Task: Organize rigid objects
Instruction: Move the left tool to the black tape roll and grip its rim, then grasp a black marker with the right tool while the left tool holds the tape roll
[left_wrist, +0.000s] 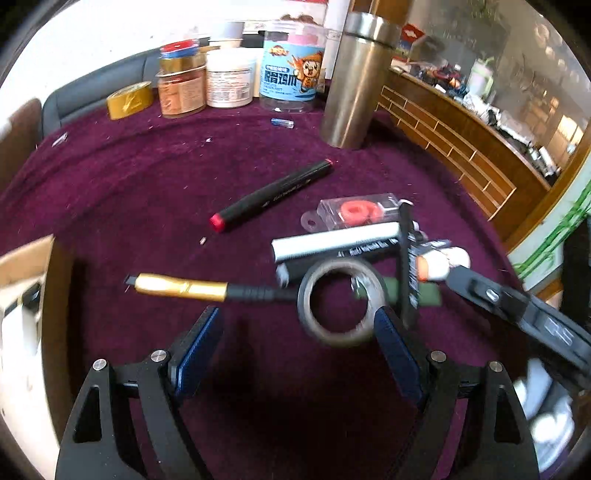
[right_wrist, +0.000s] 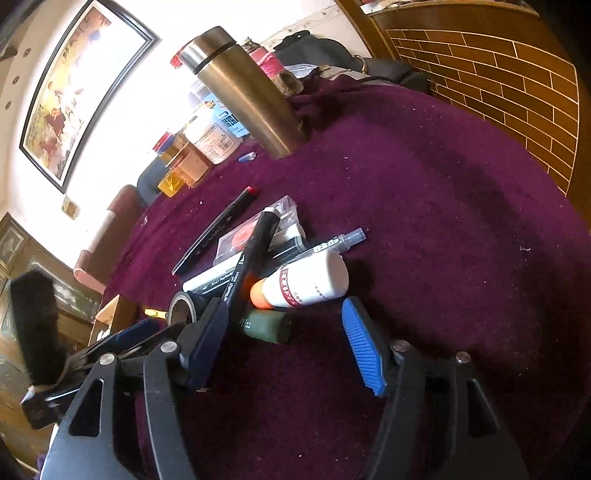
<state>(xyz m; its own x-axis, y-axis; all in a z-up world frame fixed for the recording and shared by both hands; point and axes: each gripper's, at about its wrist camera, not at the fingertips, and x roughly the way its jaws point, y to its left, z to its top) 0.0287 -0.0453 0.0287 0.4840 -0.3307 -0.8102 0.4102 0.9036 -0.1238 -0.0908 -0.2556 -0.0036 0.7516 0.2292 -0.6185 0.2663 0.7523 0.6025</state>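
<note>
On the maroon cloth (left_wrist: 147, 184) a pile holds a grey tape roll (left_wrist: 341, 301), a white-and-black marker (left_wrist: 336, 243), a clear case with a red ring (left_wrist: 354, 212) and a green cylinder (right_wrist: 269, 325). My left gripper (left_wrist: 299, 321) is open, and the tape roll lies just by its right pad. My right gripper (right_wrist: 284, 310) is open too. The green cylinder and a white bottle with an orange cap (right_wrist: 310, 284) lie just ahead of its fingers, unpressed. A black marker (right_wrist: 251, 258) leans over the pile. A red-capped black marker (left_wrist: 273, 194) and a gold-handled knife (left_wrist: 181, 288) lie apart.
A steel thermos (left_wrist: 358, 81) stands at the back, with jars (left_wrist: 229, 77) and a yellow tape roll (left_wrist: 129, 99) behind it. A cardboard box (left_wrist: 26, 258) sits at the left edge. A brick-patterned wooden panel (left_wrist: 454, 147) borders the table on the right.
</note>
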